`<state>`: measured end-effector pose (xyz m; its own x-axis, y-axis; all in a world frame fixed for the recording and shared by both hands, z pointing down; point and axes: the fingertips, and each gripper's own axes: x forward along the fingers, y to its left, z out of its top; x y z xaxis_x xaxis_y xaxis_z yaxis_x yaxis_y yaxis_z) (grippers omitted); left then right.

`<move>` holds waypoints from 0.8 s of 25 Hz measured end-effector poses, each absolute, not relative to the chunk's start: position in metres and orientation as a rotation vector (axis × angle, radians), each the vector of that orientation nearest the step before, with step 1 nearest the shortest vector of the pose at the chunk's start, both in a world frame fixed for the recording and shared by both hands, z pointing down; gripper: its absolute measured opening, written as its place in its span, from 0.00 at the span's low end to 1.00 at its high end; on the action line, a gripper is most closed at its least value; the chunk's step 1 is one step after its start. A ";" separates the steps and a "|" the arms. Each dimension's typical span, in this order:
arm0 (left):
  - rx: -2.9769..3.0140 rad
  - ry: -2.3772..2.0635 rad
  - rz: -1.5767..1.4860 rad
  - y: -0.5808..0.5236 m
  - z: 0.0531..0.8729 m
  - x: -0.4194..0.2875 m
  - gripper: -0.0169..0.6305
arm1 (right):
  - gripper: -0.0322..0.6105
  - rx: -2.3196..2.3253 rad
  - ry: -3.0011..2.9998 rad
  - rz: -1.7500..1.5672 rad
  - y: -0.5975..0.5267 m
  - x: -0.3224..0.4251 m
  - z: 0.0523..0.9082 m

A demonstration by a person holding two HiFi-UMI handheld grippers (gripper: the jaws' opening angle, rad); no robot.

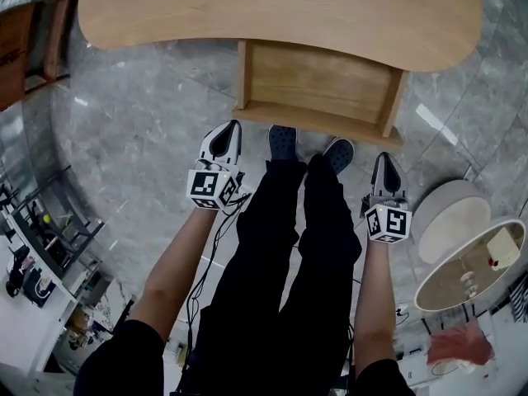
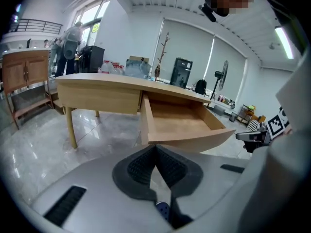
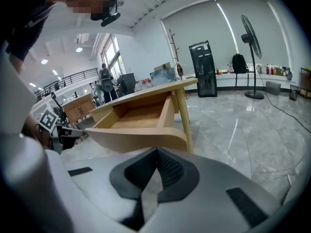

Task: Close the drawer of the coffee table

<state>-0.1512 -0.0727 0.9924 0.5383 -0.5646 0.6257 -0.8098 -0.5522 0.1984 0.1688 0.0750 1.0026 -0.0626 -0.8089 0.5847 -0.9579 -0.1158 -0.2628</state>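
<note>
The light wooden coffee table (image 1: 280, 11) lies across the top of the head view. Its drawer (image 1: 318, 81) is pulled far out toward me and is empty inside. The curved drawer front (image 1: 318, 122) faces my feet. My left gripper (image 1: 229, 129) is shut and empty, just short of the front's left end. My right gripper (image 1: 384, 159) is also shut and empty, below the front's right corner. In the left gripper view the drawer (image 2: 182, 123) stands ahead of the shut gripper (image 2: 155, 149). From the right gripper view the drawer (image 3: 136, 118) sits beyond the shut gripper (image 3: 156, 152).
My two shoes (image 1: 282, 141) stand on the grey marble floor right under the drawer front. A round white stool (image 1: 450, 217) and a round tray table (image 1: 470, 266) are at my right. Shelving (image 1: 49, 238) is at the left. A wooden cabinet (image 2: 24, 74) and a standing fan (image 3: 250, 38) stand further off.
</note>
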 end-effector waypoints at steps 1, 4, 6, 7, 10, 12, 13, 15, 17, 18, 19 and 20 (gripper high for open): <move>2.308 -1.109 0.690 -0.073 0.998 -0.151 0.06 | 0.09 1.986 -1.919 0.943 0.074 0.169 1.009; 2.318 -1.074 0.668 -0.071 1.015 -0.146 0.06 | 0.09 2.046 -1.908 0.941 0.072 0.172 1.022; 2.321 -1.070 0.648 -0.074 1.023 -0.143 0.06 | 0.09 2.135 -1.894 0.934 0.067 0.177 1.023; 2.319 -1.075 0.636 -0.076 1.026 -0.141 0.06 | 0.09 2.174 -1.894 0.931 0.064 0.179 1.022; 2.312 -1.080 0.607 -0.074 1.026 -0.136 0.06 | 0.09 2.215 -1.900 0.924 0.061 0.181 1.019; 2.310 -1.077 0.608 -0.074 1.026 -0.135 0.06 | 0.09 2.218 -1.896 0.929 0.062 0.181 1.020; 2.310 -1.077 0.613 -0.075 1.026 -0.135 0.06 | 0.09 2.220 -1.890 0.932 0.061 0.181 1.020; 2.308 -1.078 0.625 -0.076 1.026 -0.135 0.06 | 0.09 2.223 -1.878 0.939 0.060 0.181 1.020; 2.311 -1.077 0.626 -0.075 1.023 -0.135 0.06 | 0.09 2.219 -1.875 0.936 0.059 0.181 1.016; 2.316 -1.074 0.621 -0.075 1.020 -0.135 0.06 | 0.09 2.220 -1.883 0.930 0.058 0.182 1.013; 2.325 -1.070 0.615 -0.076 1.017 -0.133 0.06 | 0.09 2.224 -1.893 0.921 0.056 0.184 1.009; 2.335 -1.066 0.610 -0.077 1.013 -0.132 0.06 | 0.09 2.227 -1.905 0.909 0.054 0.186 1.005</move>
<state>-0.1318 -0.0766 1.0134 0.5934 -0.5597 0.5785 -0.7824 -0.5697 0.2514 0.1857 0.0537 1.0054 0.0549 -0.8784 0.4748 -0.9215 -0.2277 -0.3146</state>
